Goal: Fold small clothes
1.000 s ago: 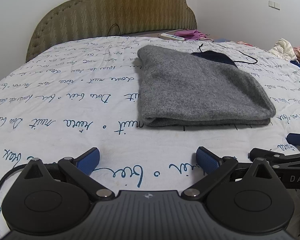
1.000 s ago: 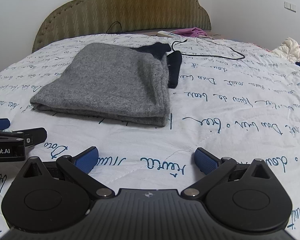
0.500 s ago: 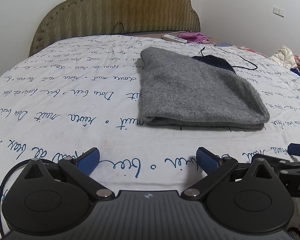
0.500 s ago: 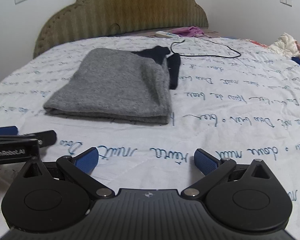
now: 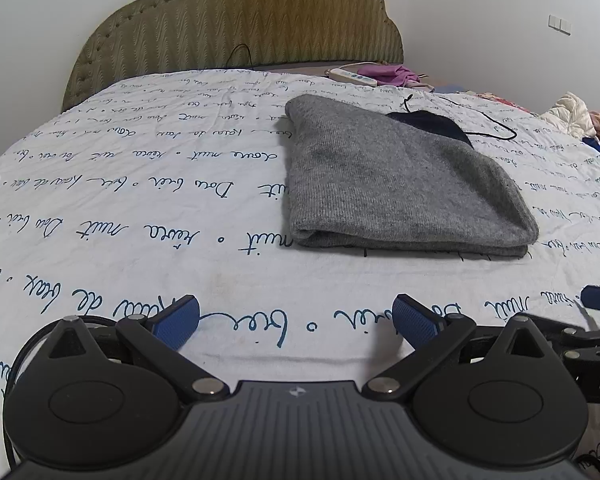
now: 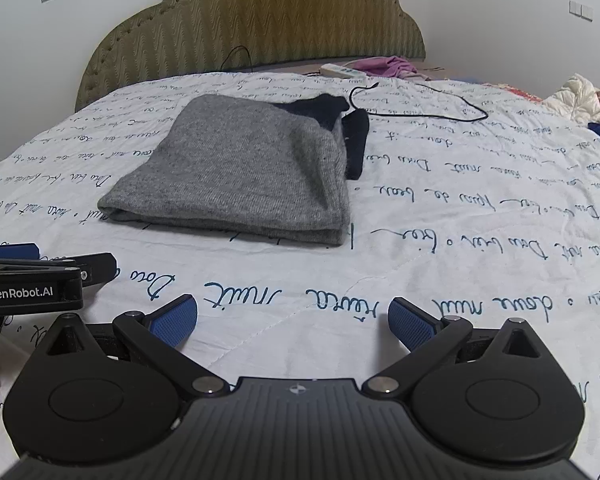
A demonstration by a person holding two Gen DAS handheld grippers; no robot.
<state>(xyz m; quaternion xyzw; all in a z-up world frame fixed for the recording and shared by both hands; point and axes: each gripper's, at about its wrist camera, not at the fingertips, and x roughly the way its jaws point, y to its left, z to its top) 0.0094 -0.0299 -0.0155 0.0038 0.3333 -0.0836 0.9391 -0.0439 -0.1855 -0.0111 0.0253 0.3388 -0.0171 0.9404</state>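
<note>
grey knit sweater (image 5: 396,176) folded, tongs (image 6: 293,320) apart

left claw (image 5: 296,322): spread wide, empty | right claw (image 6: 293,320): spread wide, empty

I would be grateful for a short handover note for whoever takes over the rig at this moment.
Left gripper: open, empty, low over the bedsheet.
Right gripper: open, empty, beside the left one.
Grey garment: folded, lying flat ahead of both grippers; neither touches it.
Dark garment: partly tucked under the grey one's far right edge, apparently not folded.
Left to do: likely fold the dark piece.
</note>
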